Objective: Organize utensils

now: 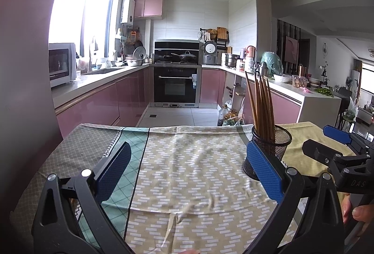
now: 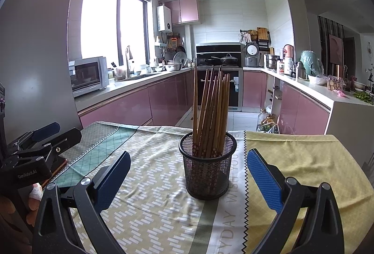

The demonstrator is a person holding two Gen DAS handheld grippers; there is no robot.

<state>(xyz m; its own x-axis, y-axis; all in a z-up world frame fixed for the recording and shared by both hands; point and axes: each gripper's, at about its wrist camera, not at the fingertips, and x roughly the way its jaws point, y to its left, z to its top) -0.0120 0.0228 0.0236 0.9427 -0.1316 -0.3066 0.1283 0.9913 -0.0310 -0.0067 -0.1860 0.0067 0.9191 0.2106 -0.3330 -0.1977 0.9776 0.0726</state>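
Wooden chopsticks (image 2: 211,111) stand in a bunch inside the black mesh cup (image 2: 207,167) on the patterned cloth (image 2: 154,202). I see the cup right in front of my right gripper (image 2: 189,180), whose blue pads are wide apart and hold nothing. My left gripper (image 1: 187,174) is wide apart too, over bare cloth. I think the sorting is nearly done. Next I would check for any stray sticks.
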